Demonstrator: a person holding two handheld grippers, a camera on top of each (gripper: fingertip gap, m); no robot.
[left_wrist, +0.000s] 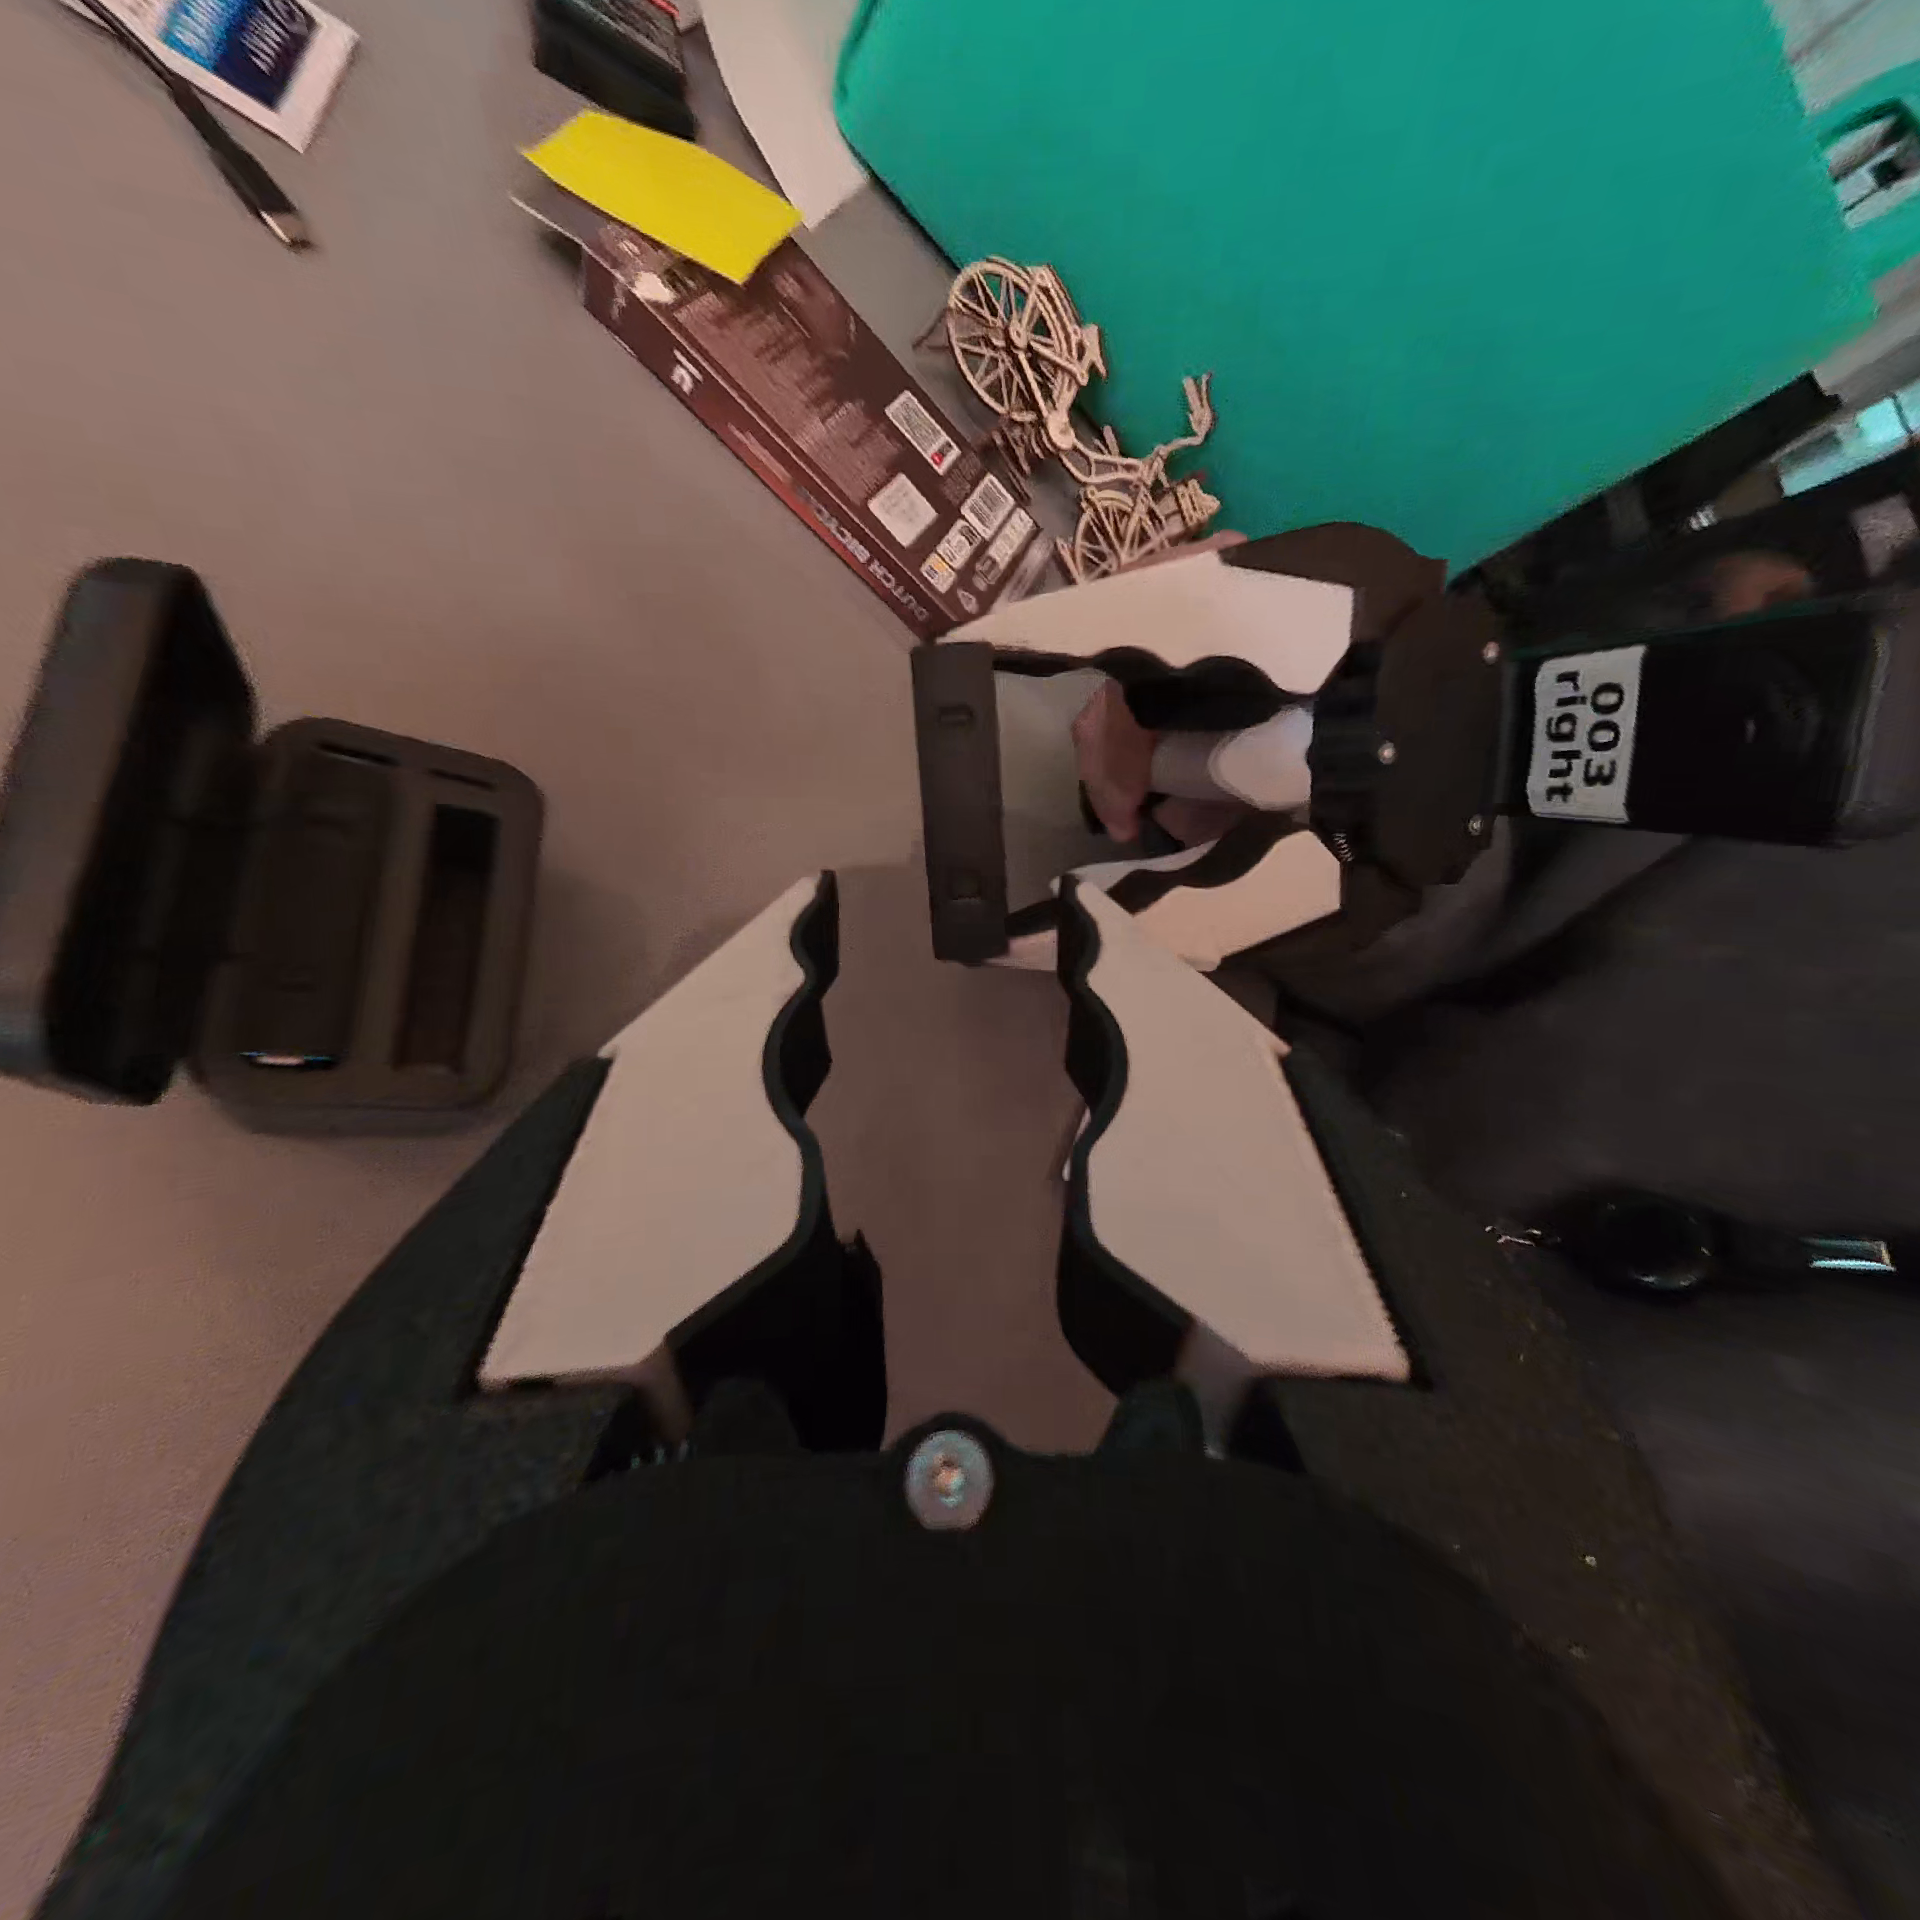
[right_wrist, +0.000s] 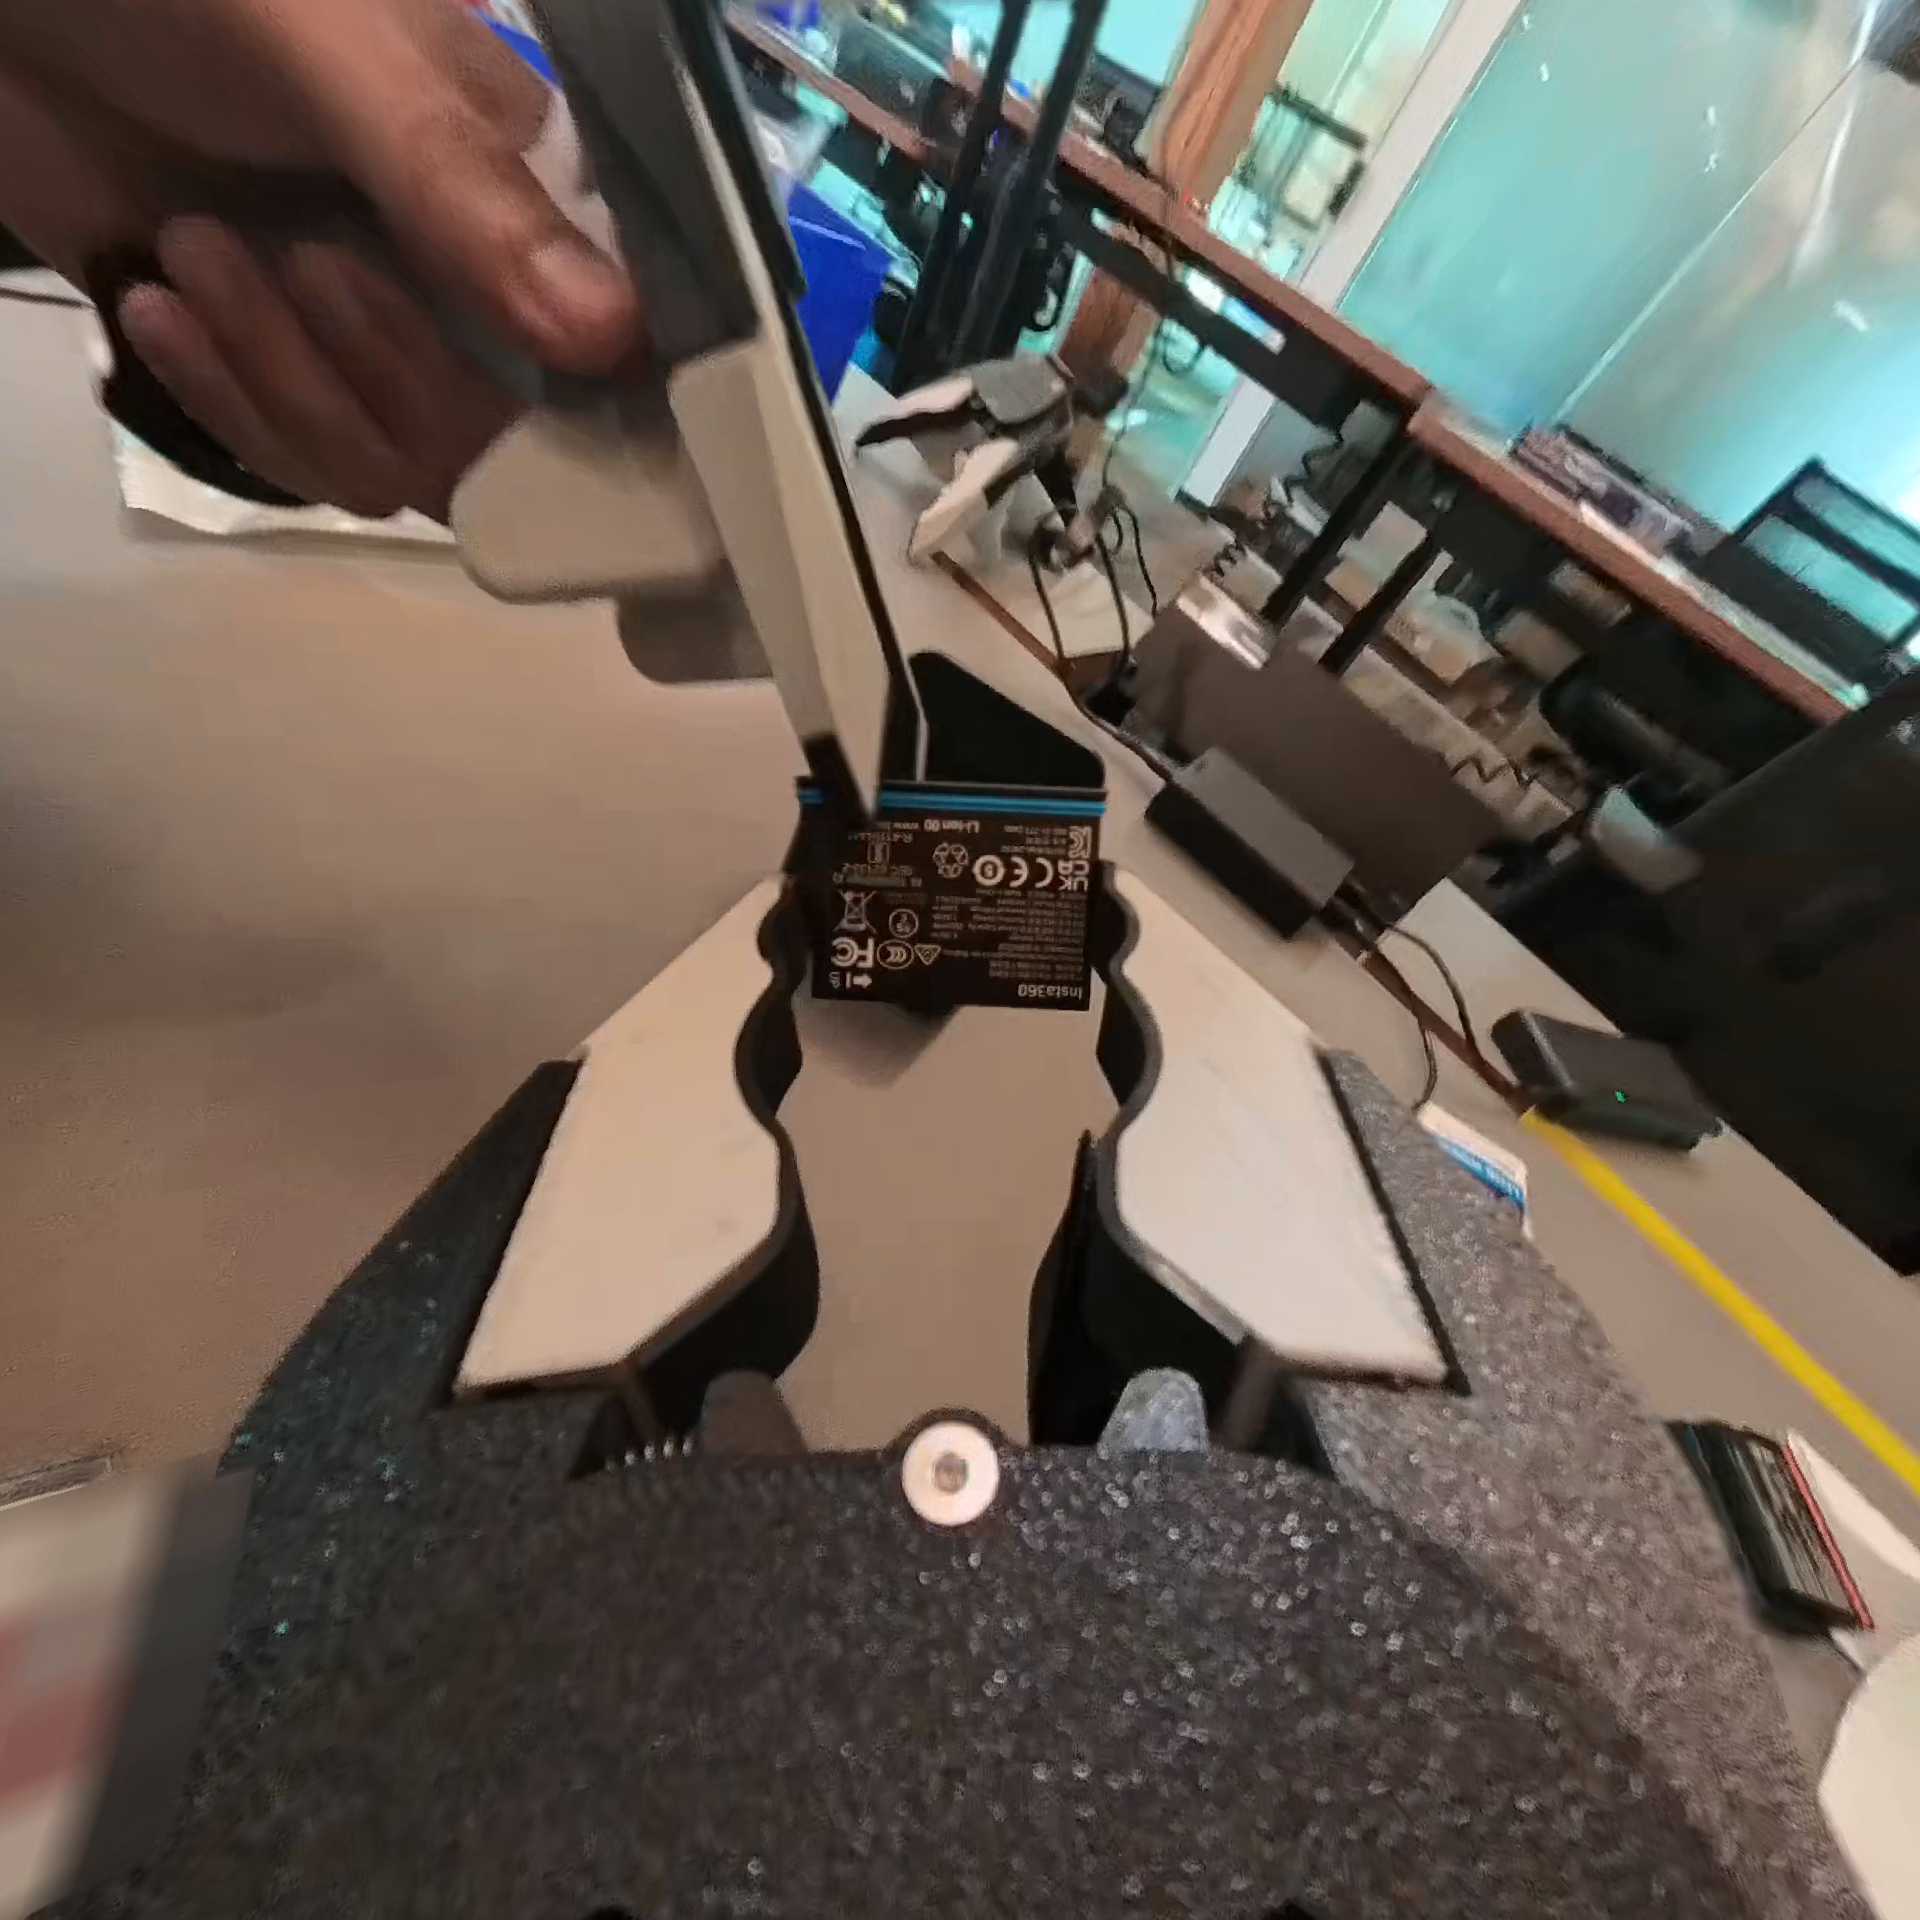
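Observation:
My right gripper (right_wrist: 948, 894) is shut on a black battery (right_wrist: 951, 914) with a blue stripe and holds it above the grey table (right_wrist: 260, 831). The battery also shows in the left wrist view (left_wrist: 961, 800). There it stands on end, with its lower end just past the fingertips of my left gripper (left_wrist: 951, 899). My left gripper is open and holds nothing. In the right wrist view one of its fingers (right_wrist: 810, 582) comes down from above to the battery's top edge, with a hand (right_wrist: 312, 260) behind it. An open black charging case (left_wrist: 364, 914) with slots lies on the table to the left.
A brown box (left_wrist: 810, 416), a yellow card (left_wrist: 665, 192), wooden bicycle models (left_wrist: 1060, 416) and a teal panel (left_wrist: 1351, 208) lie beyond. A pen (left_wrist: 239, 166) is at the far left. A black adapter (right_wrist: 1247, 852), a power bank (right_wrist: 1610, 1081) and cables are at the right. My two grippers' fingertips are within a few centimetres of each other. My left tips are roughly 9 cm from the open black charging case (left_wrist: 364, 914).

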